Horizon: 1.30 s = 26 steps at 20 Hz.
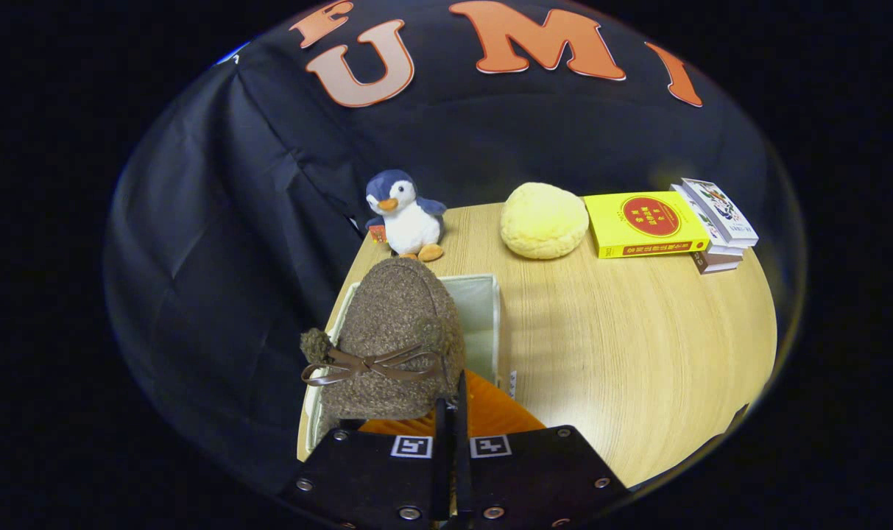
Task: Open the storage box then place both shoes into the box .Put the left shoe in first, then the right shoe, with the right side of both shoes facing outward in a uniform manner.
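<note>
Here, the fuzzy brown shoe (394, 338) hangs over the open white box (483, 309) at the desk's (637, 353) left edge, its heel rim pinched between nearly closed fingers (453, 412). Best lower it straight, keeping its side turned outward, before releasing.

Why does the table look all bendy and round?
In the gripper view, the fisheye lens bows the table edge into a curve; the brown shoe, held over the storage box by the hand-held gripper, looks oversized; the penguin toy stays sharp.
</note>
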Each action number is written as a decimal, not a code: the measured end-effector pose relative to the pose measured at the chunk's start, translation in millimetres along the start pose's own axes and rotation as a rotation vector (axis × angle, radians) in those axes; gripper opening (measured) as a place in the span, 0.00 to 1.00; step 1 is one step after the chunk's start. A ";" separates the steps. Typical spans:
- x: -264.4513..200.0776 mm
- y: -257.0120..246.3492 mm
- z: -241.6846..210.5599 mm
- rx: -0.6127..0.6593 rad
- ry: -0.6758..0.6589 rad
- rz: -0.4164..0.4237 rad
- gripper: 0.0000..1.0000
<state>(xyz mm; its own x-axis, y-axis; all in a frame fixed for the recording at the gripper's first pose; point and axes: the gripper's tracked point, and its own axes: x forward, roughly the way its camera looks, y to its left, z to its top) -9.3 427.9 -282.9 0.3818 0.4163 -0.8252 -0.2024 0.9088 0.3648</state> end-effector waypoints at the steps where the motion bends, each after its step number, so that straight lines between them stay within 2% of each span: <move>1: 6.0 0.6 -6.9 -0.007 0.024 -0.008 0.06; 4: 14.0 2.9 -16.3 -0.024 0.048 -0.014 0.09; 6: 12.2 4.0 -18.4 -0.026 0.058 -0.007 0.15; 8: 4.2 7.2 -5.2 -0.020 0.011 0.026 0.21; 12: -26.8 2.1 15.5 -0.030 -0.055 0.086 0.40; 15: -60.4 -4.2 32.5 -0.077 -0.143 0.136 0.59; 19: -96.8 -30.3 42.2 -0.167 -0.224 0.144 0.72; 23: -140.7 -58.3 60.9 -0.162 -0.349 0.167 0.79; 26: -181.5 -94.4 84.3 -0.195 -0.474 0.127 0.81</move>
<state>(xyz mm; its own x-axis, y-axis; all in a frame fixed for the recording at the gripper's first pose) 16.5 268.8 -131.2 0.7002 0.5308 -0.4775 -0.4206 0.8471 0.3250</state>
